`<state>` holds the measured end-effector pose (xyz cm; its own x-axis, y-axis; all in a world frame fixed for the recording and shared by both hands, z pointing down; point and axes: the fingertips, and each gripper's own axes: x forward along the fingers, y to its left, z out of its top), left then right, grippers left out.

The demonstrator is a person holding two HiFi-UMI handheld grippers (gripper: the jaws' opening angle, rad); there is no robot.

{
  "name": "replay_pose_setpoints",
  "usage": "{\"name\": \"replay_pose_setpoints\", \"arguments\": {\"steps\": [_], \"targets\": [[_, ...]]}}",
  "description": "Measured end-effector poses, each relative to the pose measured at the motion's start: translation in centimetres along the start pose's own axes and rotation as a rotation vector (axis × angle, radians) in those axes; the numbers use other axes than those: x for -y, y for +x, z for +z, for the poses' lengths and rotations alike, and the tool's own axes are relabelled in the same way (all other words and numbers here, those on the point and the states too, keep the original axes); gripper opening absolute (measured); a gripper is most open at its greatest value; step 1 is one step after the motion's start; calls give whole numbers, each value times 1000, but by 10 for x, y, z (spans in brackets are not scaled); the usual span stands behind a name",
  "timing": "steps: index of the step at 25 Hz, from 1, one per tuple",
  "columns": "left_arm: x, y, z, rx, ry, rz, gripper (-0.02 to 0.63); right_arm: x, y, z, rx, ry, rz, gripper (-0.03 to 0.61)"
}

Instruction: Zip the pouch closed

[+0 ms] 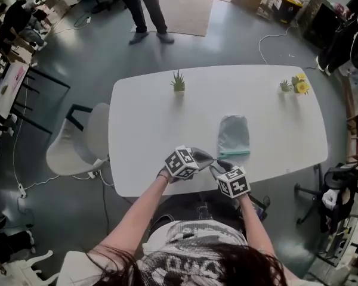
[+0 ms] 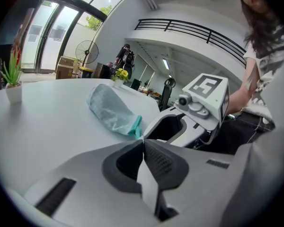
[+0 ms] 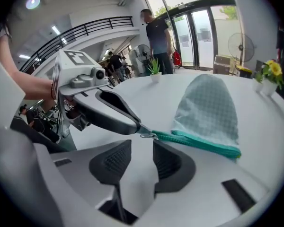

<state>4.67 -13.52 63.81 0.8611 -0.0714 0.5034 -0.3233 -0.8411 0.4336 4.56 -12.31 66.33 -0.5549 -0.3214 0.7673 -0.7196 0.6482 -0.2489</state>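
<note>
Worktop (image 1: 143, 130): white w/ rounded corners, takes up mid of head view; grey floor all round.
Chair (image 1: 77, 142): white, just beside the worktop's left edge in head view.
Standing person (image 1: 142, 8): on the floor past the far edge, well apart from the worktop; also seen in right gripper view bkgd.
Pouch (image 1: 234, 134): pale blue-green check fabric, lies flat on the worktop, right of centre, nr the front edge. Rounded end points away from the wearer, zip edge faces the wearer.
Left gripper (image 2: 143, 143): clenched, pads pressed together w/ no gap. Right gripper view shows its tip pinching the zip pull at the pouch's nr left corner. Marker cube sits above the front edge in head view.
Right gripper (image 3: 142, 146): released, jaws spread wide, only bare worktop btwn them. Just beside the left gripper's tip and the zip edge, touching neither. Points down at the worktop.
Spiky plant (image 1: 178, 82): small white pot, upright, nr the far edge, left of the pouch, well apart from it.
Yellow flowers (image 1: 300, 85): small pot at the far right corner, a small green plant (image 1: 284, 86) just beside it.
Zip (image 3: 199, 143): teal band along the pouch's nr edge, runs from the pull to the far corner; can't tell if teeth are meshed.
Zip pull (image 3: 148, 136): small metal tab at the zip's left end, sticks out of the left gripper's tip.
</note>
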Motion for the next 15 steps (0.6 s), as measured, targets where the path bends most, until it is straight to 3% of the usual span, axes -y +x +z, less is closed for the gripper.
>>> {"name": "replay_pose_setpoints", "arguments": {"steps": [6,10,15], "targets": [[16,4,-3,-3,2,-38,14,5,-3,-7,37,105,-21,122],[20,6,-5,-8,12,-38,15,15,-6,-12,44,110,-82,5],[14,6,-7,-25,28,-4,14,15,-9,-14,47,88,-71,3]]}}
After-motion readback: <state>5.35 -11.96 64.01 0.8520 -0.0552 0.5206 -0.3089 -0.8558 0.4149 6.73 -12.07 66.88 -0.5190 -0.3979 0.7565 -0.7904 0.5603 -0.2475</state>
